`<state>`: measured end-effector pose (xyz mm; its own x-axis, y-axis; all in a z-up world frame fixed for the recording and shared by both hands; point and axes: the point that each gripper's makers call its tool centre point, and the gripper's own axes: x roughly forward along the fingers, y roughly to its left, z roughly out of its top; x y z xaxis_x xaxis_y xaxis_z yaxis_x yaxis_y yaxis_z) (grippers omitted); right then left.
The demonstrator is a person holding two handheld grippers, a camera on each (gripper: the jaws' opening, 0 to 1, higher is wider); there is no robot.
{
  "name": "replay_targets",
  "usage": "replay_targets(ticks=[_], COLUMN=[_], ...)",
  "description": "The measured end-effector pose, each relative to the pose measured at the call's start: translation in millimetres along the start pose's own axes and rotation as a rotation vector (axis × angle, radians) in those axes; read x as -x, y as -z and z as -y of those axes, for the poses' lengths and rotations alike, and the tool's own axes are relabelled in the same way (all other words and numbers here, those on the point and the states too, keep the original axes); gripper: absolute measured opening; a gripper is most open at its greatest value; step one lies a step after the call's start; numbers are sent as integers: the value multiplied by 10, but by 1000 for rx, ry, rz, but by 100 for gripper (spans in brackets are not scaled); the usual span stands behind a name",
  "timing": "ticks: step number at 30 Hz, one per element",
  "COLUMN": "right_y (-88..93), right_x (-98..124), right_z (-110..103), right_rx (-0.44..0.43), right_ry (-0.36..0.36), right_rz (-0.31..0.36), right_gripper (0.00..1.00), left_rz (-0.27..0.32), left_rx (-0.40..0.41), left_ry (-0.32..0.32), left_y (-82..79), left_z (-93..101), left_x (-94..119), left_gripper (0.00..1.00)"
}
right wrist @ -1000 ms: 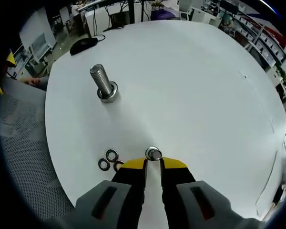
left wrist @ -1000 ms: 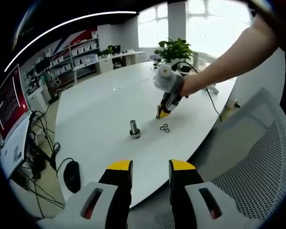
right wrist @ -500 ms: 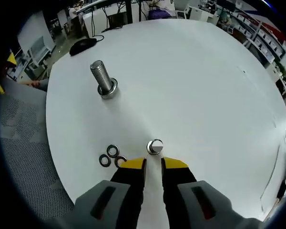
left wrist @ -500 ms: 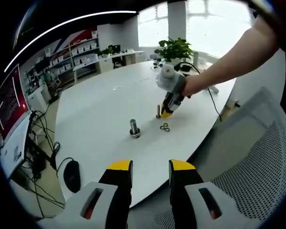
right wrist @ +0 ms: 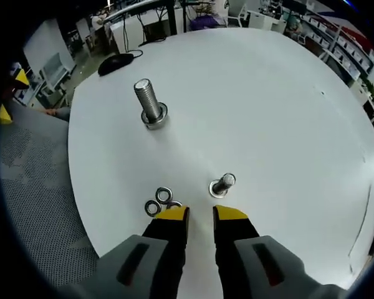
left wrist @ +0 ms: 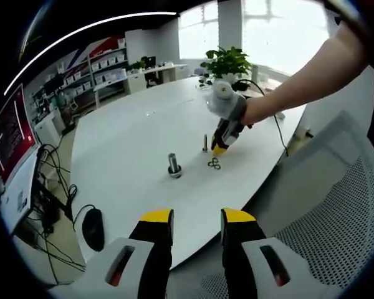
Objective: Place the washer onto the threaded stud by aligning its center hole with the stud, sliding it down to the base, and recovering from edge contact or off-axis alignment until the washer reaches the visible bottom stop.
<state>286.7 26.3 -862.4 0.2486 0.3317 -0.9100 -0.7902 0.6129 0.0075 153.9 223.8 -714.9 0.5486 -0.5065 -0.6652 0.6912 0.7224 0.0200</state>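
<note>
Steel washers (right wrist: 160, 202) touching left jaw tip; stud (right wrist: 222, 185) just ahead.

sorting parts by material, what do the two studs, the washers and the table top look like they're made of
Large stud and small stud: likely steel, grey with bright glints and visible thread ridges. Washers: probably steel too, shiny silver rings. Table: smooth matte white top, perhaps laminate or painted board; the look leaves it open.

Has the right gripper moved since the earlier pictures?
Yes. In the left gripper view, the right gripper has risen off the table, farther from the loose washers.
</note>
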Motion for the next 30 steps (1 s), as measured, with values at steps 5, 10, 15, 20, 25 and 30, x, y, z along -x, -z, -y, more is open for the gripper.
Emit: replay_targets(ticks=[5, 10, 15, 20, 25, 30], right_y=[28, -2, -23, -23, -29, -26], right_x=[-8, 6, -7, -34, -57, -57], right_z=[-50, -96, -128, -166, -188, -181], right_rx=[4, 8, 19, 31, 46, 60], right_ry=[-12, -25, -33, -40, -50, -53], right_rz=[3, 15, 20, 16, 14, 12], right_gripper=[19, 19, 19, 20, 20, 20], left_rz=[5, 11, 13, 12, 14, 12], left_rx=[2, 5, 4, 5, 7, 7], left_ry=[-6, -11, -13, -15, -13, -11], left_y=[-7, -19, -21, -17, -21, -20], left_z=[-9, -20, -24, -26, -22, -22], left_x=[5, 11, 12, 13, 14, 13], left_gripper=[28, 28, 28, 28, 28, 28])
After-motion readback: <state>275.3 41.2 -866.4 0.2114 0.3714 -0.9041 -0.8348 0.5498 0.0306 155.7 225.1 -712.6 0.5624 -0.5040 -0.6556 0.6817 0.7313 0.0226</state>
